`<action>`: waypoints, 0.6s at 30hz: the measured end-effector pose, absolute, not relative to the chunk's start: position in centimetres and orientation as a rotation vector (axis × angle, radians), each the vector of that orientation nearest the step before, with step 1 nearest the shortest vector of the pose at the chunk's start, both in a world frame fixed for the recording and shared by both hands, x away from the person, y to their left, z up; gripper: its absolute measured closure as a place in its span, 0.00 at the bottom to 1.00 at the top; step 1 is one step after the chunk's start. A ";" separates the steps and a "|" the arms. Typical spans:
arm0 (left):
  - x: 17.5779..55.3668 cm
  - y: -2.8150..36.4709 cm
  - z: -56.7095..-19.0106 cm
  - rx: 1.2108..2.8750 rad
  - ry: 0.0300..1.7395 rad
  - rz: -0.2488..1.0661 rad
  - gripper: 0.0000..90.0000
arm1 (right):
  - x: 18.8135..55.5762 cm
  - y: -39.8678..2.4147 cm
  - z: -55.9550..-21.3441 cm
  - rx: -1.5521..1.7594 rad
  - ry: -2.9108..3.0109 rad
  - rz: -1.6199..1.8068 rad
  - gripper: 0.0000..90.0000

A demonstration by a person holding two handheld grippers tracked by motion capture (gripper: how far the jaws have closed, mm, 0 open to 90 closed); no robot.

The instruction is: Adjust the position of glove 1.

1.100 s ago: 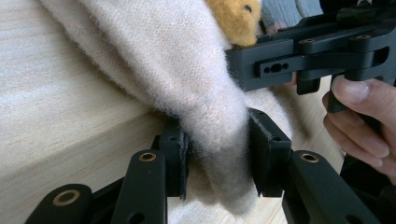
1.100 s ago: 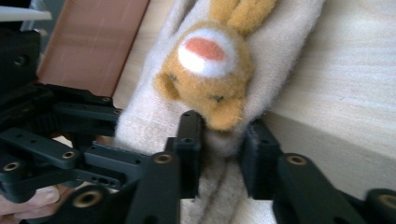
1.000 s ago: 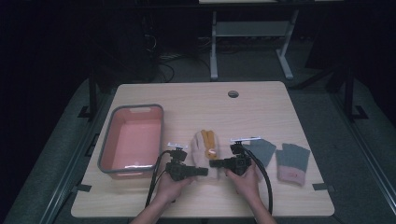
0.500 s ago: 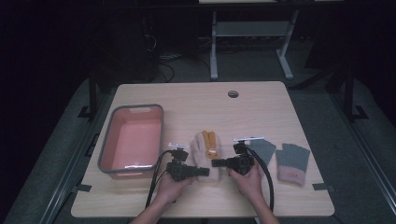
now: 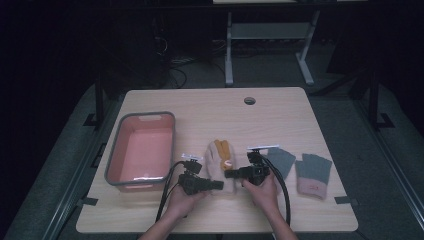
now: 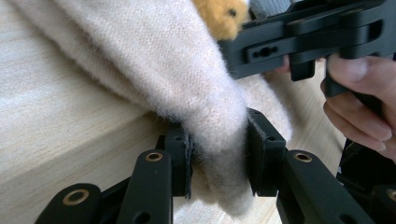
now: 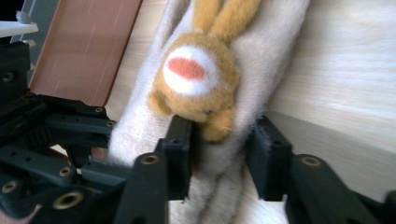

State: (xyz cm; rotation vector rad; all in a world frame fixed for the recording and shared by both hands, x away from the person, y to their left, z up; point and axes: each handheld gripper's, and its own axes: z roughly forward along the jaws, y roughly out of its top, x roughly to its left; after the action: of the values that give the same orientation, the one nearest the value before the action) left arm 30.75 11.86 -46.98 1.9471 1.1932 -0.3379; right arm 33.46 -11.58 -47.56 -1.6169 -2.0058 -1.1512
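My left gripper [image 6: 219, 163] pinches the near edge of the cream mitten [image 6: 177, 79] tight between its fingers. My right gripper [image 7: 219, 154] has just been opening, its fingers now loose around the mitten beside the orange plush [image 7: 198, 79]. Next I judge a re-grip on the right, then lifting toward the pink bin [image 5: 141, 150].

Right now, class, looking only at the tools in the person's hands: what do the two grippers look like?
Both the left gripper and the right gripper are matt black, with paired linkage arms joined by brass-ringed pivots. Their pads are blocky and ridged. A black cable trails from each, and a small pale plate sits on top. The forearms are bare, without sleeves.
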 end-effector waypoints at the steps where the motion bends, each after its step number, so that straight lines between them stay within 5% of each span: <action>1: 30.8 11.9 -47.0 1.946 1.198 -0.341 0.73 | 33.6 -11.4 -47.7 -1.601 -2.004 -1.144 0.80; 5: 30.8 12.0 -47.0 1.935 1.193 -0.344 0.73 | 33.7 -11.7 -47.7 -1.572 -1.972 -1.171 0.90; 18: 30.7 12.8 -46.1 1.883 1.172 -0.375 0.73 | 33.5 -11.8 -46.3 -1.514 -1.983 -1.225 0.91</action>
State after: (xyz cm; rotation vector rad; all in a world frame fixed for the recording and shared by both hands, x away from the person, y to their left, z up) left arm 30.71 12.77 -46.13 1.8830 1.1717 -0.3752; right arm 33.46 -11.80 -46.27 -1.5142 -1.9827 -1.2251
